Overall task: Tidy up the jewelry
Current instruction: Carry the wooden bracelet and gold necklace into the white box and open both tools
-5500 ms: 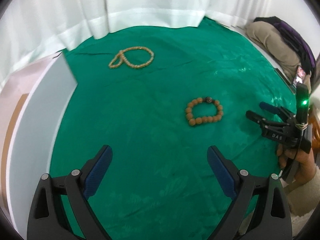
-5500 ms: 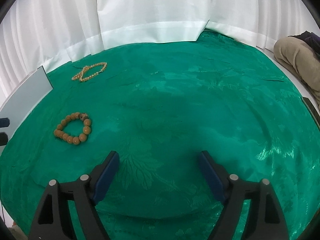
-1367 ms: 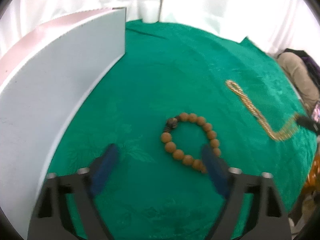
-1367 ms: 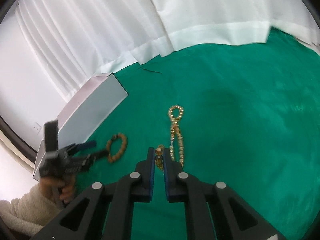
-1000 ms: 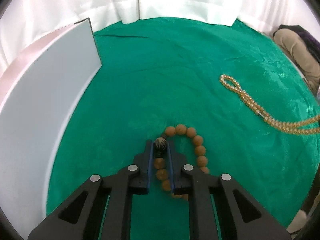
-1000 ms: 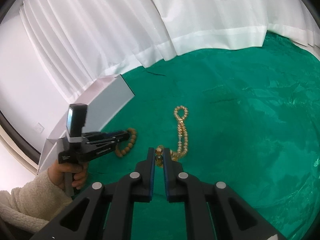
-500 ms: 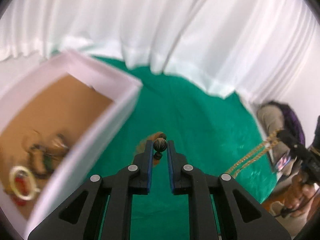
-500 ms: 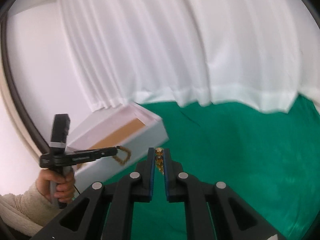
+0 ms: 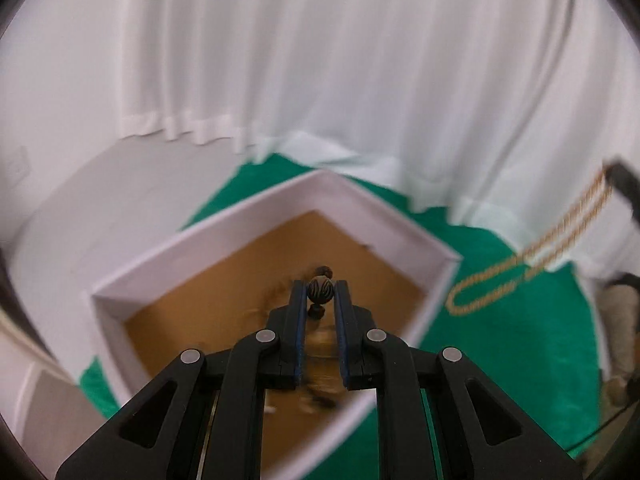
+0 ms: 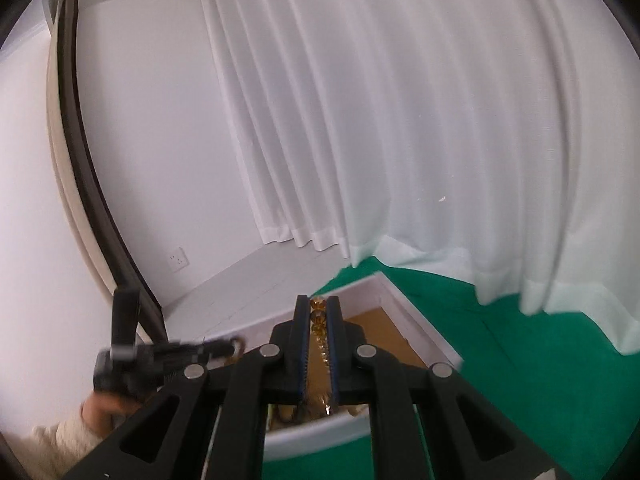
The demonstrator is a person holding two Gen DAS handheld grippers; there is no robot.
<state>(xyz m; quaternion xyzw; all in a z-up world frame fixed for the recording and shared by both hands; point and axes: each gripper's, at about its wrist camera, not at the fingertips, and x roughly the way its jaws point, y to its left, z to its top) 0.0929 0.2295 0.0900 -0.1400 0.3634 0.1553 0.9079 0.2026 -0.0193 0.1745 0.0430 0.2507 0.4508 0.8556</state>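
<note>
Most of the bracelet [image 9: 319, 290] hangs hidden behind the left gripper [image 9: 319, 300]; blurred trinkets smear the box [image 9: 256, 216] floor, the necklace [image 9: 532, 256] streaks

- A white pleated curtain [image 10: 420, 120] hangs behind, its hem resting on the green patterned cloth [image 9: 512, 360].
- A white wall socket [image 10: 179, 260] sits low on the plain white wall [image 10: 160, 140].
- A dark curved frame [image 10: 92, 184] runs beside that wall.

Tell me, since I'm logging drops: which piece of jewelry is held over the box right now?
The bracelet, pinched by its dark striped bead in the left gripper, hangs over the box. The gold necklace dangles over the green cloth beside it.
</note>
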